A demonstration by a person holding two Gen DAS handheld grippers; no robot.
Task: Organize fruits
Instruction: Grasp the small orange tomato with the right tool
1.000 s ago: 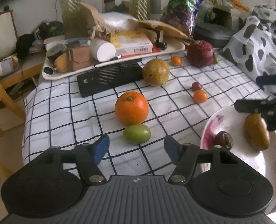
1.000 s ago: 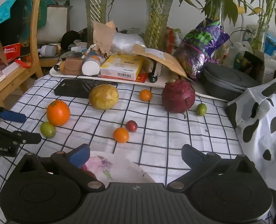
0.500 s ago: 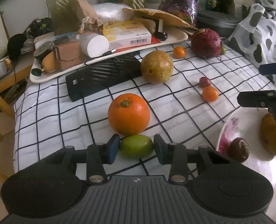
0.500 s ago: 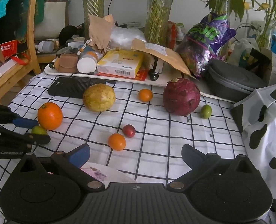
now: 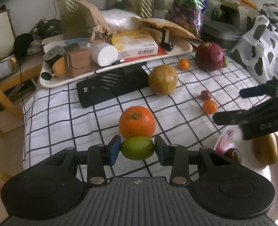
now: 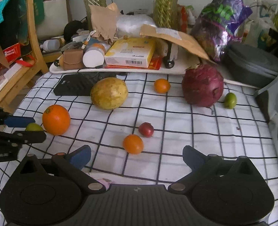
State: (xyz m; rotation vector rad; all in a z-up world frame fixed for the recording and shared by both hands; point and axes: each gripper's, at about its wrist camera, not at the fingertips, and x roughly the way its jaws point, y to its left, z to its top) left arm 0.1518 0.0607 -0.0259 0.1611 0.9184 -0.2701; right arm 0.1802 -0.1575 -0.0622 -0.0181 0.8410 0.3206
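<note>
Checked cloth [image 6: 195, 135] spread across the table, fruit scattered over it. Dark red dragon fruit [image 6: 202, 85] at the far right, small green fruit [image 6: 230, 100] just beside. Yellowish round fruit [image 6: 109, 93] near the middle, in front of a black flat device [image 6: 75, 85]. White plate [image 5: 225, 137] at the near right, holding a brown oblong fruit [image 5: 265, 149] and a small dark fruit [image 5: 233, 155]. Orange [image 5: 137, 121] just behind the green fruit [image 5: 137, 148], touching or nearly so. Left gripper [image 5: 137, 149] closed in on that green fruit, both blue pads against its sides. Right gripper [image 6: 136, 157] spread wide, nothing between the fingers, above the plate's edge. Small orange fruit [image 6: 133, 144] and small red fruit [image 6: 146, 129] close together ahead of it
</note>
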